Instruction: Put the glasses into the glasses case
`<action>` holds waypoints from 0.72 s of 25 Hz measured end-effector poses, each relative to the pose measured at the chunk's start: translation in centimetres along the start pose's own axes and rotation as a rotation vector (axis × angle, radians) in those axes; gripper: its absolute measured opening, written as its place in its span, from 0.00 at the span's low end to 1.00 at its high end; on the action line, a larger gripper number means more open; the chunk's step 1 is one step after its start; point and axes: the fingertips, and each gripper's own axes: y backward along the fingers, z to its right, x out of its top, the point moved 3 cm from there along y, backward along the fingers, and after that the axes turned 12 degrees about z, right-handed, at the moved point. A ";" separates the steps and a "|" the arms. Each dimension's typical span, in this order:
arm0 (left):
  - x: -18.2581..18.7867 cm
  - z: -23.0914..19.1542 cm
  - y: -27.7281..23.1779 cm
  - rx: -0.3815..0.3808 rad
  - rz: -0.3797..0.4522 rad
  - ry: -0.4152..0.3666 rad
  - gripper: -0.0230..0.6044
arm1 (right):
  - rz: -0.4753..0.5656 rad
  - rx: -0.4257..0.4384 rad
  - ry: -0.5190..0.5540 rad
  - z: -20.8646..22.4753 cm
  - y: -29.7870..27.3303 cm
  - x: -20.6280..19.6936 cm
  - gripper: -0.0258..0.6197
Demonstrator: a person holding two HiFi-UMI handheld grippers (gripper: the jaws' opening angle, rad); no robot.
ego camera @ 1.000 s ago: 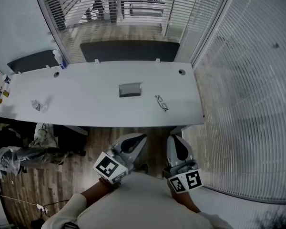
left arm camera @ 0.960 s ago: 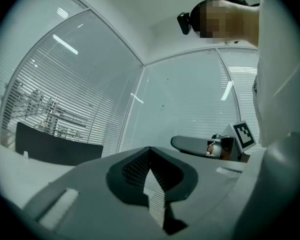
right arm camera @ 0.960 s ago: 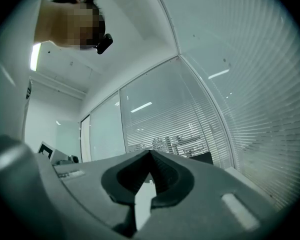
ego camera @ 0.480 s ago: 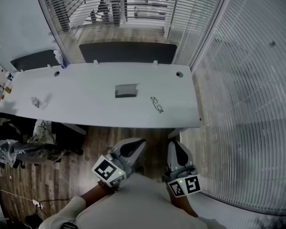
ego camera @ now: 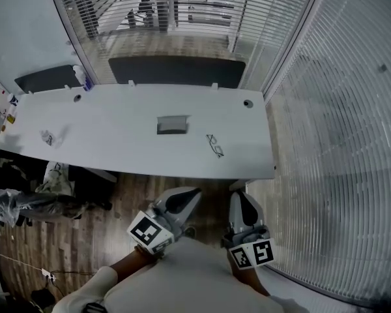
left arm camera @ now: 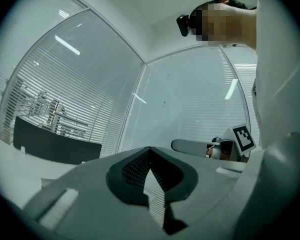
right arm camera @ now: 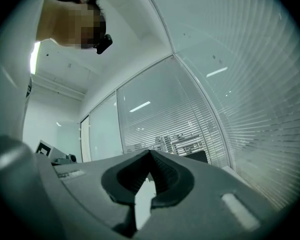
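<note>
- Jaws of left gripper & right gripper are pressed together, nothing pinched; both held short of long white table.
- Dark thin-framed glasses are laid on table, near grey rectangular glasses case, not touching.

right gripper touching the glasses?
Apart. In the head view the right gripper is short of the table's near edge, while the glasses lie up on the tabletop, with bare white surface between. The right gripper view shows shut, empty jaws.
</note>
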 end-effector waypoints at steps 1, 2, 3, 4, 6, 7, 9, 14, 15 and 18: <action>-0.1 -0.5 -0.2 0.008 -0.001 0.007 0.04 | -0.007 -0.001 -0.006 0.1 -0.4 -0.4 0.04; -0.1 -1.0 -0.3 0.013 -0.001 0.011 0.04 | -0.014 0.001 -0.009 0.2 -0.7 -0.7 0.04; -0.1 -1.5 -0.4 0.016 0.000 0.011 0.04 | -0.018 0.005 -0.006 0.2 -1.2 -0.9 0.04; 0.0 -2.2 -0.6 0.018 0.001 0.011 0.04 | -0.022 0.011 0.000 0.3 -1.9 -1.1 0.04; 0.1 -3.7 -1.0 0.012 0.001 0.018 0.04 | -0.028 0.022 0.009 0.3 -3.6 -1.6 0.04; 0.0 -4.4 -1.2 0.005 -0.004 0.023 0.04 | -0.031 0.027 0.008 0.3 -4.5 -2.0 0.04; -0.1 -6.1 -1.5 -0.007 -0.014 0.026 0.04 | -0.031 0.038 -0.001 0.1 -6.5 -2.5 0.04; 1.0 -10.8 -3.0 -0.019 0.018 0.011 0.04 | -0.034 0.072 0.027 -0.3 -11.9 -3.7 0.04; 1.2 -11.8 -3.4 -0.022 0.024 0.014 0.04 | -0.036 0.076 0.034 -0.3 -13.1 -3.9 0.04; 2.2 -14.7 -4.4 -0.027 0.008 0.012 0.04 | -0.036 0.086 0.062 -0.6 -16.2 -4.3 0.04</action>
